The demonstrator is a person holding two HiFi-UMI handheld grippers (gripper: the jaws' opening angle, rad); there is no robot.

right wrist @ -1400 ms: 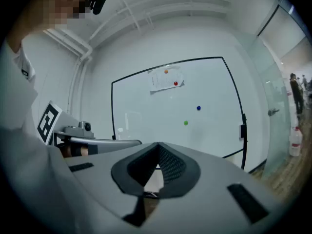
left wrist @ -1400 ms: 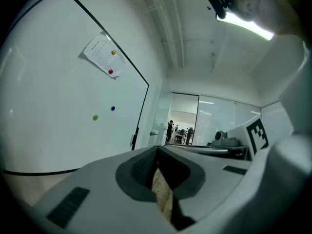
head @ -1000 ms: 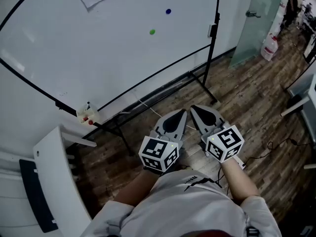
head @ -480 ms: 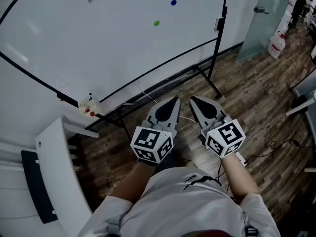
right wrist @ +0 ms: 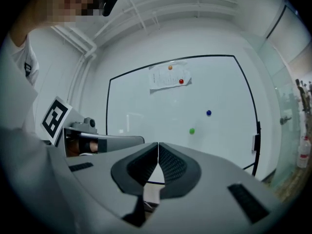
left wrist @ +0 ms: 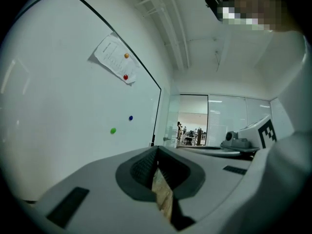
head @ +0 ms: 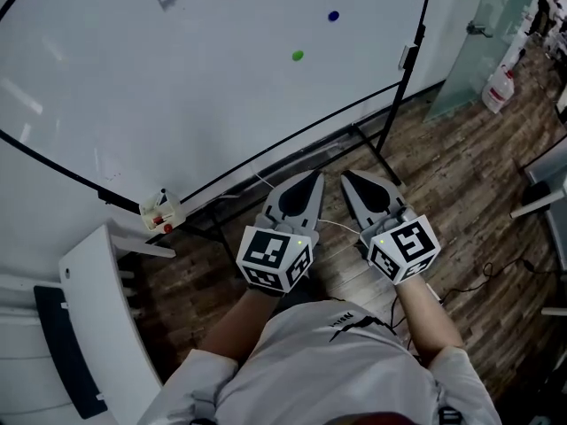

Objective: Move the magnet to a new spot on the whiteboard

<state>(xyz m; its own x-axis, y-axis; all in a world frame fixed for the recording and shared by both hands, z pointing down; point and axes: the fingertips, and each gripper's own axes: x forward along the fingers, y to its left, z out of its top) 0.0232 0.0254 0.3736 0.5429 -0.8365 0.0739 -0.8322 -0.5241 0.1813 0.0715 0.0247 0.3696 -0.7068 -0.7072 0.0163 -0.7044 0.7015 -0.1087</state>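
Note:
The whiteboard [head: 177, 87] stands ahead of me on a black-framed stand. A green magnet [head: 298, 56] and a blue magnet [head: 333, 15] stick to its right part. The same green magnet [right wrist: 192, 130] and blue magnet [right wrist: 208, 113] show in the right gripper view, below a sheet of paper [right wrist: 168, 76] pinned by an orange magnet [right wrist: 170, 68] and a red magnet [right wrist: 181, 82]. My left gripper [head: 316, 176] and right gripper [head: 346, 176] hang side by side low in front of my body, well short of the board. Both are shut with nothing between the jaws.
A small tray with markers [head: 159, 210] clips to the board's lower edge. The stand's legs [head: 376, 153] spread over the wooden floor. A white curved chair back [head: 97, 308] is at my left. A glass door [head: 469, 34] and a water bottle [head: 499, 87] stand at the right.
The head view has swung a little, so the magnets now sit further right in the frame. The left gripper has drifted slightly left. Both grippers stay shut and low.

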